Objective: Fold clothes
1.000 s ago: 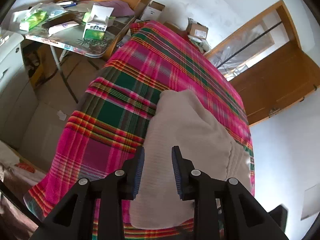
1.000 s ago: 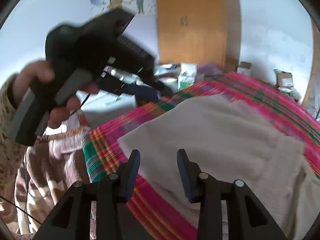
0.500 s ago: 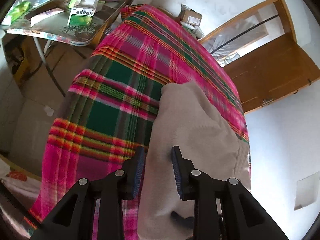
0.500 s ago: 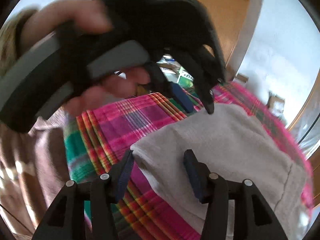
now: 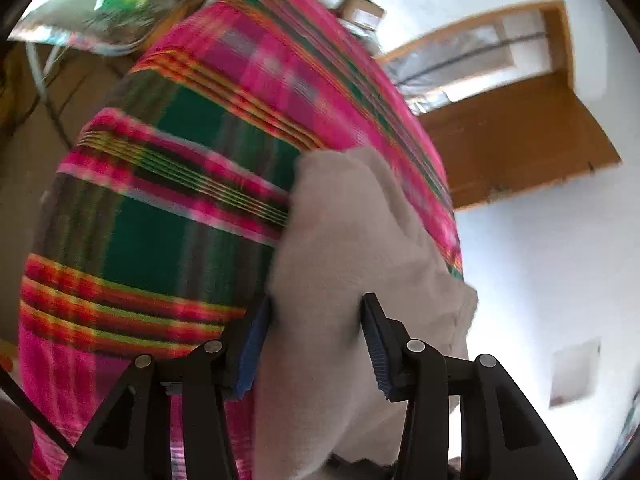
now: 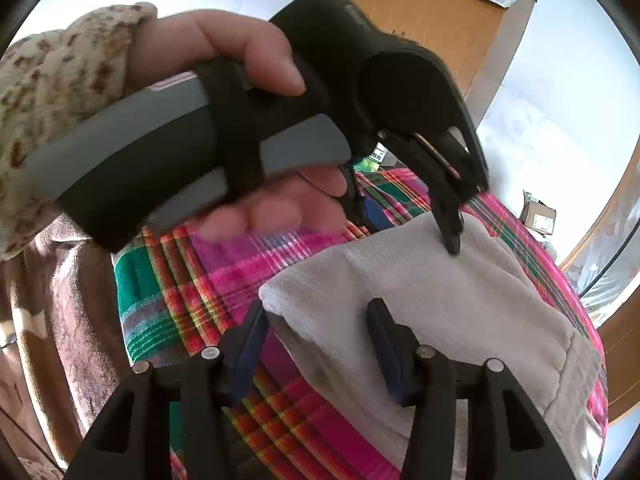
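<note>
Beige garment point(image 6: 440, 292) on plaid blanket point(image 5: 180, 208), between both parted grippers.

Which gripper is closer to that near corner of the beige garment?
Right. The right gripper straddles the beige garment at that corner; the left gripper touches it farther along.

The beige garment point(image 6: 460, 304) is soft, matt knit cloth. The plaid blanket point(image 5: 180, 208) is woven fabric. The right gripper point(image 6: 316, 344) is matt black plastic; the far door point(image 5: 516, 136) is smooth wood.
</note>
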Motion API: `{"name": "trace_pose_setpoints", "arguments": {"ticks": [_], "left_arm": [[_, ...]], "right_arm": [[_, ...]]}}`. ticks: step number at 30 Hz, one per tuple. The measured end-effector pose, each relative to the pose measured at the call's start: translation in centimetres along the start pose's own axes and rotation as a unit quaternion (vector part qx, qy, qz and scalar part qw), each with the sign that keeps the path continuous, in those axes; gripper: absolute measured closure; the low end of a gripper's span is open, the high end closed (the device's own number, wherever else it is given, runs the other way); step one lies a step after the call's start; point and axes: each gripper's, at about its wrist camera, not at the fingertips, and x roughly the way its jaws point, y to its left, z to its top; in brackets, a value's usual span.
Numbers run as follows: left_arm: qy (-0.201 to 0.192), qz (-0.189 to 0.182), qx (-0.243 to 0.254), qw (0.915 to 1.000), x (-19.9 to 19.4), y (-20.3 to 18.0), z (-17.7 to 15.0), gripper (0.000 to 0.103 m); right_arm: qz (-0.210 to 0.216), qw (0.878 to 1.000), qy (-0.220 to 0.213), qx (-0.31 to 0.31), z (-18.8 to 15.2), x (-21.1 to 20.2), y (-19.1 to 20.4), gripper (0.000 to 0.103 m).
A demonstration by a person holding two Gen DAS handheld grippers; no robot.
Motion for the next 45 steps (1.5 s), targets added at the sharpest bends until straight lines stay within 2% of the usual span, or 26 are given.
{"name": "trace_pose_setpoints", "arguments": {"ticks": [7, 10, 14, 19, 26, 35, 37, 41, 45], "left_arm": [[0.008, 0.007, 0.009, 0.9999, 0.7, -0.6, 0.5, 0.057], [0.007, 0.002, -0.002, 1.0000, 1.1, -0.5, 0.6, 0.066], [-0.001, 0.010, 0.016, 0.9998, 1.3, -1.4, 0.4, 0.074], [-0.013, 0.003, 0.030, 0.9994, 0.5, -3.8, 0.3, 0.076], [-0.036, -0.002, 0.068, 0.9970, -1.2, -9.2, -0.1, 0.076], [-0.046, 0.000, 0.107, 0.9932, -2.2, -16.6, -0.7, 0.076], [-0.049, 0.002, 0.118, 0.9918, -1.9, -18.3, -0.9, 0.076], [-0.048, 0.018, 0.139, 0.9890, -1.6, -21.7, -1.4, 0.075], [-0.045, 0.015, 0.153, 0.9870, -0.5, -24.4, -1.8, 0.075]], "right_arm": [[0.010, 1.000, -0.004, 0.004, -0.1, -0.3, -0.1, 0.058], [0.018, 1.000, -0.009, 0.011, 0.0, -0.8, -0.5, 0.067], [0.023, 0.999, -0.016, 0.016, 0.1, -1.7, -0.9, 0.075], [0.021, 0.998, -0.041, 0.034, 0.5, -4.2, -2.0, 0.077], [0.021, 0.994, -0.083, 0.073, 1.1, -8.8, -4.2, 0.077], [0.013, 0.982, -0.138, 0.125, 0.4, -15.0, -8.1, 0.078], [0.015, 0.979, -0.149, 0.140, 0.9, -16.0, -8.8, 0.078], [0.035, 0.968, -0.172, 0.180, -1.0, -19.0, -10.2, 0.078], [0.041, 0.957, -0.194, 0.210, -2.3, -21.1, -13.0, 0.078]]}}
